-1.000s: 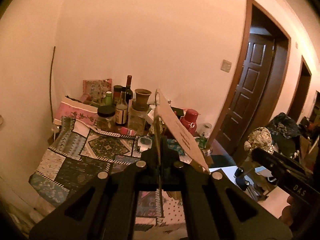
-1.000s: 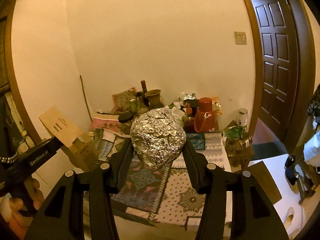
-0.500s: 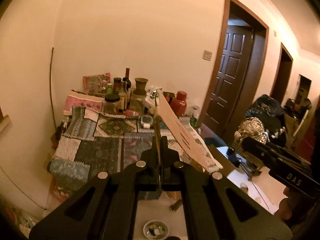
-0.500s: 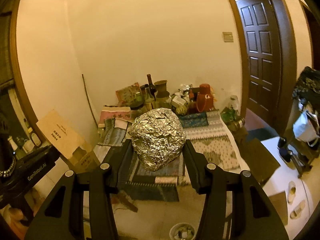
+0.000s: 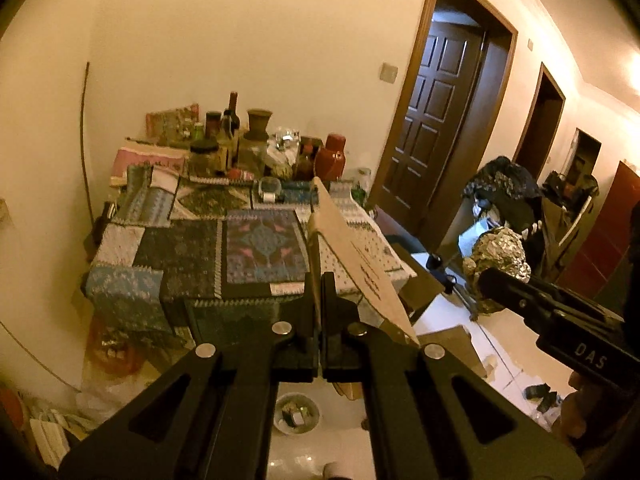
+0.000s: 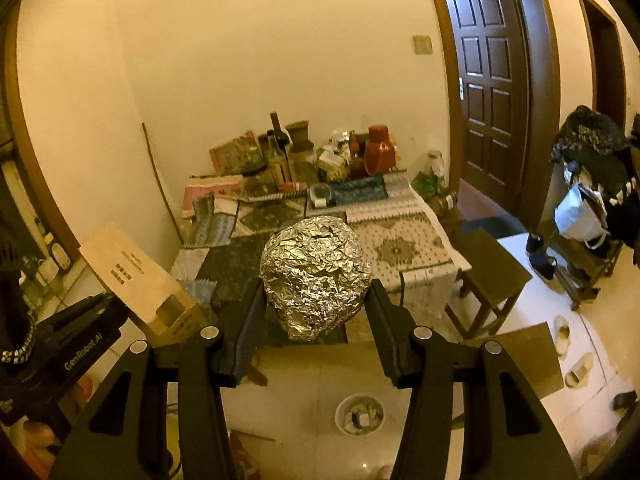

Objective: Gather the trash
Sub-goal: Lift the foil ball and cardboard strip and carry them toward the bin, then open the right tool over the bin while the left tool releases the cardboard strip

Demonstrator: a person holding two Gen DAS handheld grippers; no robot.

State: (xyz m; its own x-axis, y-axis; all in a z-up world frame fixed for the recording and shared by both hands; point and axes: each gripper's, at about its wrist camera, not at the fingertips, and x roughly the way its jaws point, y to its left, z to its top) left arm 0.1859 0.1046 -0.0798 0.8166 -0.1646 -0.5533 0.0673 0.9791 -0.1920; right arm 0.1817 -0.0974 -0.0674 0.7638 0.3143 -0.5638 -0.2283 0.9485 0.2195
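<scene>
Looking along the left hand-held gripper (image 5: 320, 300), its jaws are seen clenched on a flattened cardboard box (image 5: 356, 260), which is held on edge and rises tilted away to the right above the fingertips. Beyond it a surface (image 5: 180, 252) draped in patterned cloths is seen, with bottles, jars and a red jug (image 5: 332, 156) crowded at its far end by the wall. A small white bowl (image 5: 297, 413) of scraps is seen on the floor below the jaws. At the right, the other gripper is seen with a foil ball.

From the right wrist view, the right hand-held gripper (image 6: 316, 308) is seen grasping a crumpled aluminium foil ball (image 6: 316, 276) between its two pads, held in the air in front of the cloth-covered surface (image 6: 404, 248). The cardboard box (image 6: 132, 276) is seen at the left, clamped in the left gripper. The white bowl (image 6: 359, 414) lies on the floor beneath
</scene>
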